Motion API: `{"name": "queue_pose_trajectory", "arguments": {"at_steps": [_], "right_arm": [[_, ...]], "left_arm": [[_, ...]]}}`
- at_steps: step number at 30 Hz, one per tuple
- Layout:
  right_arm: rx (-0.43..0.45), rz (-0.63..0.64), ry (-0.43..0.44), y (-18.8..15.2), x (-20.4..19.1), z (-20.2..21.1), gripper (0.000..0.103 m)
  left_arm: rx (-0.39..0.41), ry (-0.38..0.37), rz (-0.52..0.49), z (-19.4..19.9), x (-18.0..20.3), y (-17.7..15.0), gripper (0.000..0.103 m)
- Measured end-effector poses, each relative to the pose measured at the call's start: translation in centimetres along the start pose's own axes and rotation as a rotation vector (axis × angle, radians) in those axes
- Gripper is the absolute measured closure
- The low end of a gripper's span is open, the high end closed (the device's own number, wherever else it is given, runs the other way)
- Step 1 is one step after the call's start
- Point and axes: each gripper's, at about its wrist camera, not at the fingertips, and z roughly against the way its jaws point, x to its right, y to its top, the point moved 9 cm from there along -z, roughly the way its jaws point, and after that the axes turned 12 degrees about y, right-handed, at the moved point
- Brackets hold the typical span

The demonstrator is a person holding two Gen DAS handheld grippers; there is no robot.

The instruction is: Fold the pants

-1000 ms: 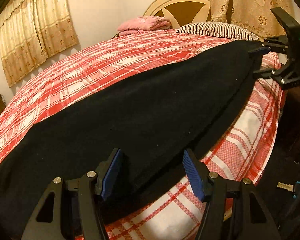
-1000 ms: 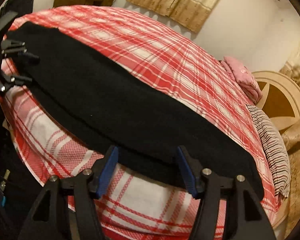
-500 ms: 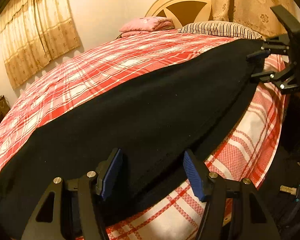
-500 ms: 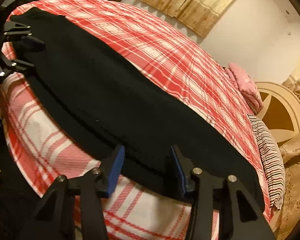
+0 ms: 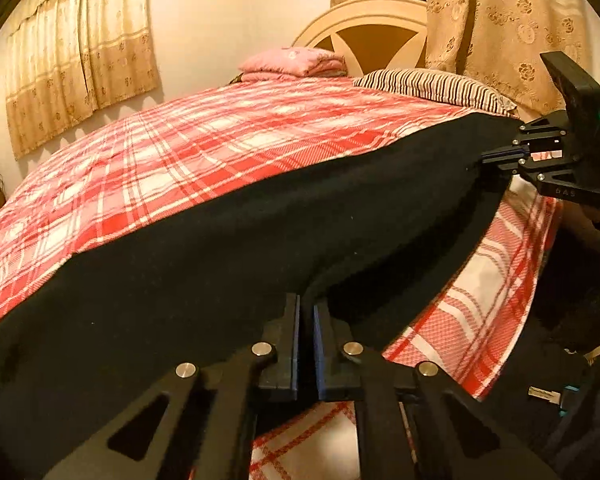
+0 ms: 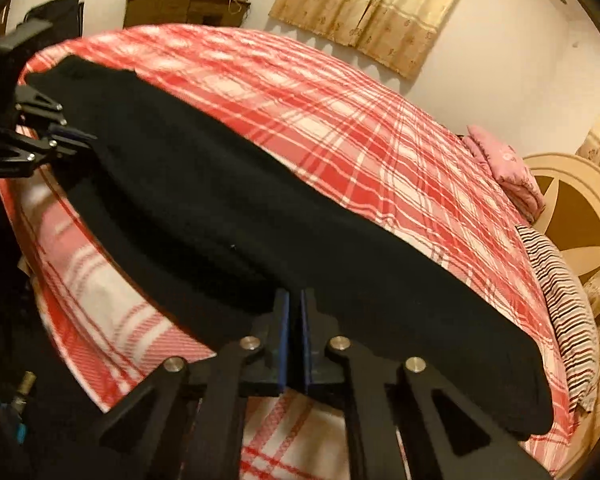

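Your left gripper (image 5: 306, 312) and right gripper (image 6: 295, 300) have just closed, each pinching the near edge of the black pants (image 5: 220, 264), which lie flat lengthwise along the bed's (image 5: 204, 152) near side.

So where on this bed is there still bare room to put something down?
The broad red plaid bedspread beyond the black pants is free, up to the pink folded bedding and striped pillow by the headboard. The near edge is crowded: the pants lie along it.
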Motion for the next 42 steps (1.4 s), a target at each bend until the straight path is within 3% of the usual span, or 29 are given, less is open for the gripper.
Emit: {"name": "queue_pose_trajectory", "arguments": {"at_steps": [8,14,15,17,18,19,23,30,31,34,38,42], "right_arm": [[-0.014,-0.026,0.021,-1.6,-0.9,1.1,0.102],[-0.013,-0.048,0.018,-2.6,-0.4,0.4,0.100],[0.005,-0.034,0.003,-2.3,-0.3,0.8,0.094],[0.009,-0.011,-0.010,-1.9,-0.5,1.2,0.040],[0.017,-0.001,-0.013,-1.6,-0.6,1.4,0.032],[0.043,0.013,-0.019,-1.2,-0.9,1.6,0.030],[0.023,0.048,-0.017,-0.4,-1.8,0.4,0.046],[-0.003,0.136,-0.023,1.1,-4.1,-2.3,0.046],[-0.007,0.147,-0.038,1.3,-4.1,-2.8,0.050],[-0.013,0.134,-0.032,1.5,-3.9,-3.3,0.099],[0.028,0.110,-0.023,2.1,-4.0,-1.3,0.098],[0.028,0.111,-0.015,1.5,-4.6,-0.1,0.098]], "left_arm": [[-0.025,-0.052,0.007,0.2,0.5,-2.1,0.098],[0.008,-0.005,0.004,0.4,0.3,-1.6,0.098],[0.008,0.001,-0.018,0.4,0.5,-1.5,0.098],[0.007,0.020,-0.057,0.2,0.9,-1.5,0.097],[-0.001,0.033,-0.080,-0.1,1.3,-1.6,0.097],[-0.005,0.036,-0.087,-0.4,1.3,-1.6,0.097],[-0.004,0.039,-0.070,-0.9,1.1,-1.2,0.097],[-0.008,0.021,-0.043,-1.5,0.7,-0.9,0.097],[-0.008,0.016,-0.037,-1.6,0.7,-0.9,0.097],[0.021,-0.009,-0.001,-0.6,0.4,-0.5,0.099],[0.056,-0.047,0.007,1.2,0.5,-0.2,0.100],[0.038,-0.064,-0.022,1.3,1.1,-1.3,0.100]]}}
